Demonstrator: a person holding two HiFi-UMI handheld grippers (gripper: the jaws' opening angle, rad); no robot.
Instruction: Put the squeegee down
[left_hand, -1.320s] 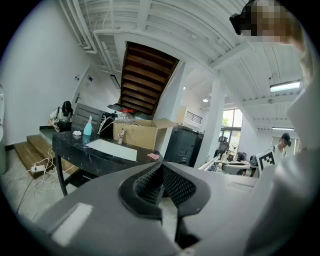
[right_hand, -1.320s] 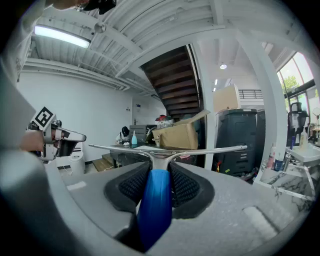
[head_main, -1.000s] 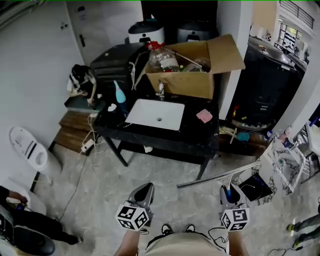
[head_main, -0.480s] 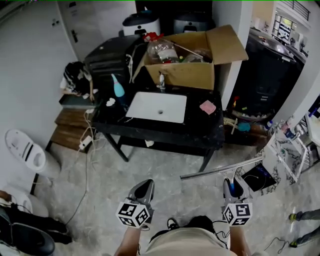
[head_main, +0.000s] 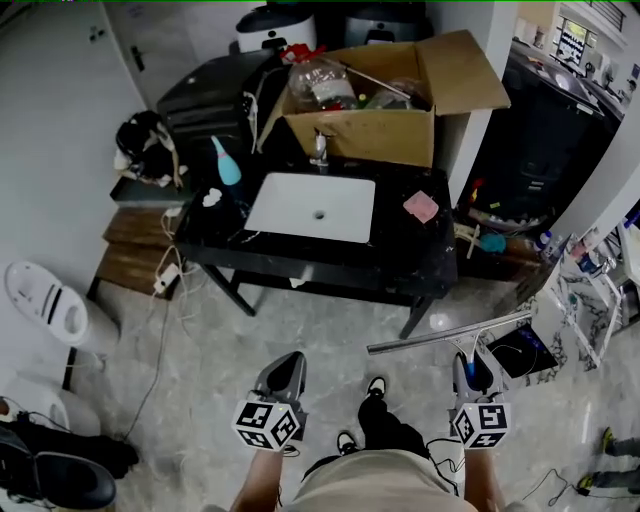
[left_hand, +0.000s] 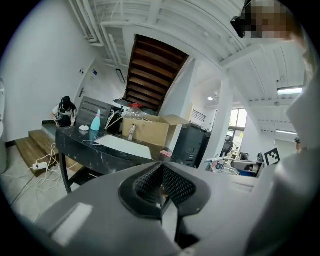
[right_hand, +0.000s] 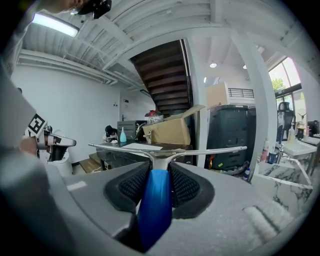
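short of the black sink table (head_main: 400, 262): squeegee (head_main: 450, 334) clamped by its blue handle in the right gripper (head_main: 470, 364), metal blade crosswise in the air above the floor; left gripper (head_main: 284, 374) alongside, jaws together, empty.

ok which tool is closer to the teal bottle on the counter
Left. The left tool hangs over the floor before the counter end holding the teal bottle; the right tool, gripping the squeegee, hangs near the opposite end.
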